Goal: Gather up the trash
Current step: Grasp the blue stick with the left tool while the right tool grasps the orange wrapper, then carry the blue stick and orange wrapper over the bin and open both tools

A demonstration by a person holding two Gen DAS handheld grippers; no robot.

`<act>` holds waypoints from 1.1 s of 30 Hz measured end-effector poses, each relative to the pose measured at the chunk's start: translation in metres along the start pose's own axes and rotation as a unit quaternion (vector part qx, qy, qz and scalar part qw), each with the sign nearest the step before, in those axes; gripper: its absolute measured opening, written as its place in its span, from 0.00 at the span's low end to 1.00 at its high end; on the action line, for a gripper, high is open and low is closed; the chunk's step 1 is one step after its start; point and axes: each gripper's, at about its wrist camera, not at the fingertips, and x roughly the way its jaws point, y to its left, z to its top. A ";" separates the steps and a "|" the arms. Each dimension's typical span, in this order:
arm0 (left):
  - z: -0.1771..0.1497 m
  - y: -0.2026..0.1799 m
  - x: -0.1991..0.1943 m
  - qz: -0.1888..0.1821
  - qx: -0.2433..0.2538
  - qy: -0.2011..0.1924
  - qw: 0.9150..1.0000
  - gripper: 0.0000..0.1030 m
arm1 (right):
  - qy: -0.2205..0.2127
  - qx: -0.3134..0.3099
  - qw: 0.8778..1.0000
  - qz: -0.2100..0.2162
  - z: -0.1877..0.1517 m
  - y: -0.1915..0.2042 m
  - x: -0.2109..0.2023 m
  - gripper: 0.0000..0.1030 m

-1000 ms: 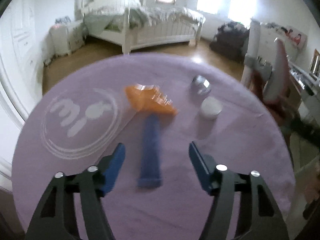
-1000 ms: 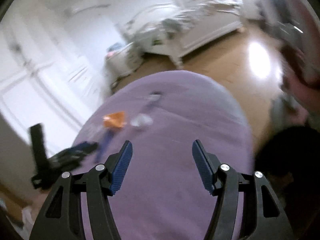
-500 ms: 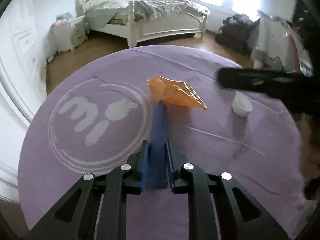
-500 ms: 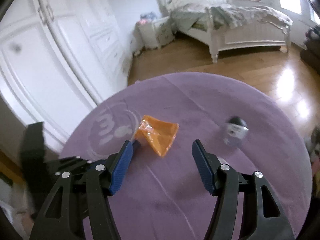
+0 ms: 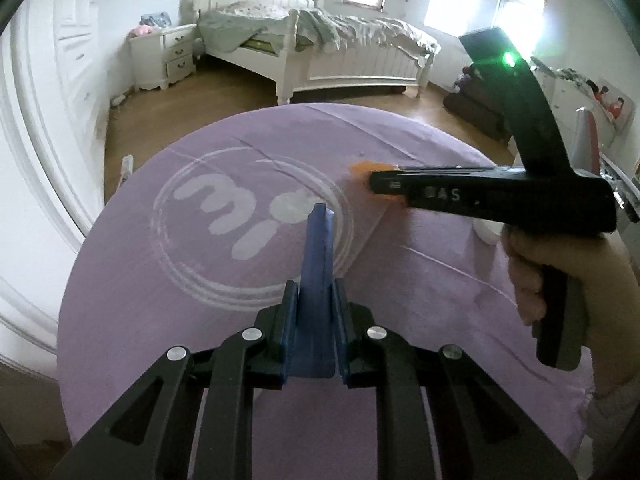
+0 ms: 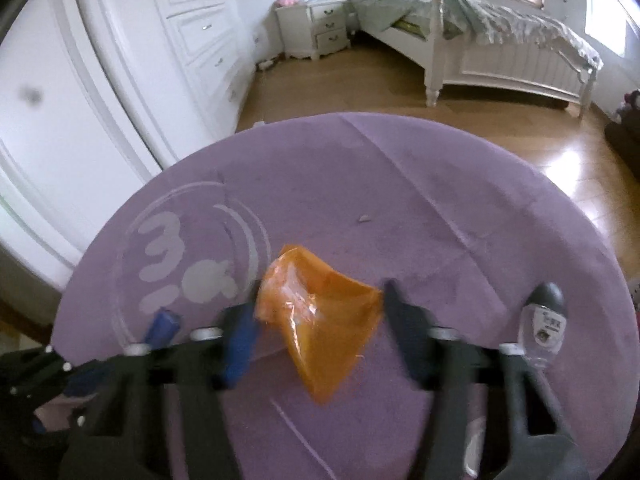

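Left gripper [image 5: 314,332] is clamped on a flat blue strip [image 5: 317,264], pinning that piece of trash at 6 o'clock on the purple felt-like table cover [image 5: 420,280]. Right gripper [image 6: 316,320] has just been closing around the crinkly orange plastic wrapper [image 6: 320,320] – blurred jaws either side, not squeezing yet. Small bottle [image 6: 544,328] sits at 3 o'clock.

A round surface [image 5: 400,420] draped in purple cloth printed with a white circular logo [image 5: 240,220] stands on a brown wooden floor [image 6: 360,80]. Beyond it are a white-framed bed [image 5: 340,52] with rumpled bedding, a white three-drawer nightstand [image 6: 320,28], and white panelled wardrobe doors [image 6: 120,60].
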 end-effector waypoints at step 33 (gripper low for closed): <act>-0.021 -0.296 -0.062 -0.205 0.218 -0.071 0.951 0.17 | -0.252 0.261 0.932 0.007 -0.285 -0.185 -0.334 0.13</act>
